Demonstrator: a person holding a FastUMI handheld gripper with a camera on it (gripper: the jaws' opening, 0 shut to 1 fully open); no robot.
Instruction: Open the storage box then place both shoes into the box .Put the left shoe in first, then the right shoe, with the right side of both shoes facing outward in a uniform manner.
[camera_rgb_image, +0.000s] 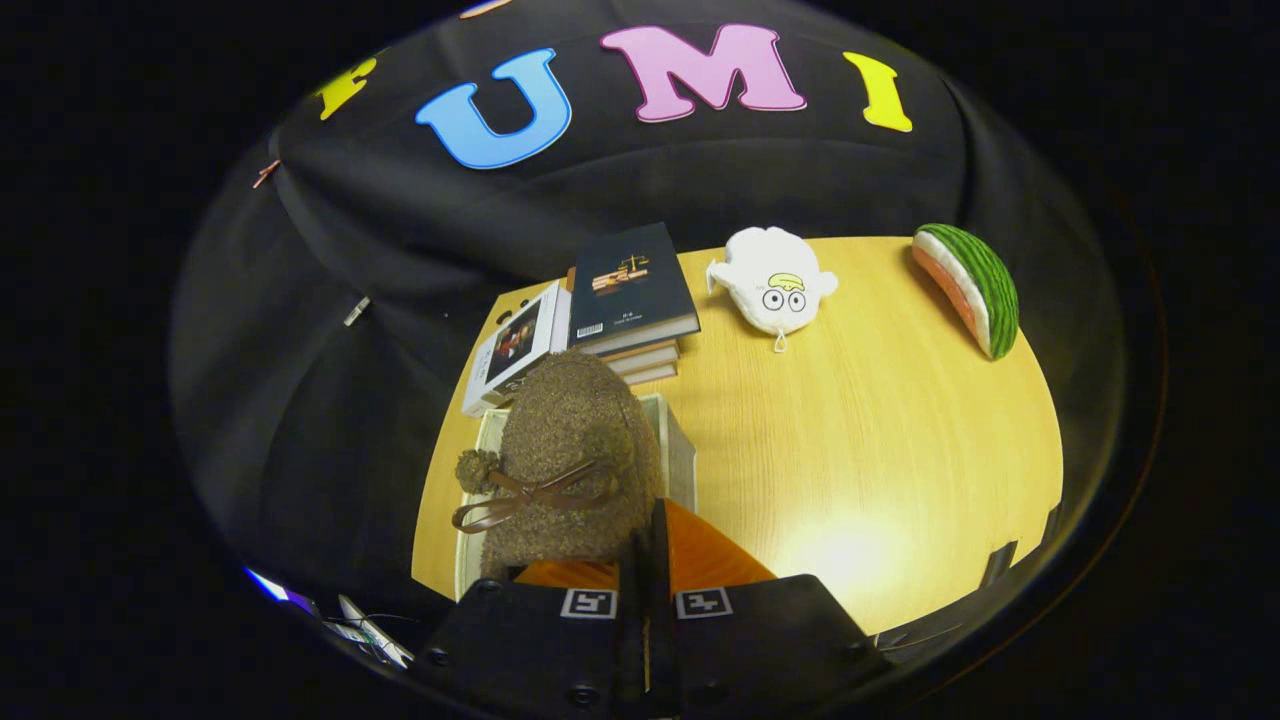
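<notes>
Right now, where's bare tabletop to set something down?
Free: the broad stretch of table right of the box, below the plush and melon toy. Crowded: books just beyond the box. The gripper is shut on the shoe over the box.

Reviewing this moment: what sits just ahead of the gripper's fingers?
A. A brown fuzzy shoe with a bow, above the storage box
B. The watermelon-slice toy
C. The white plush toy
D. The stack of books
A. The brown fuzzy shoe with a bow sits just ahead of the gripper, over the storage box; the gripper's fingers look closed together at the shoe's edge, though the grip itself is hidden.
</notes>
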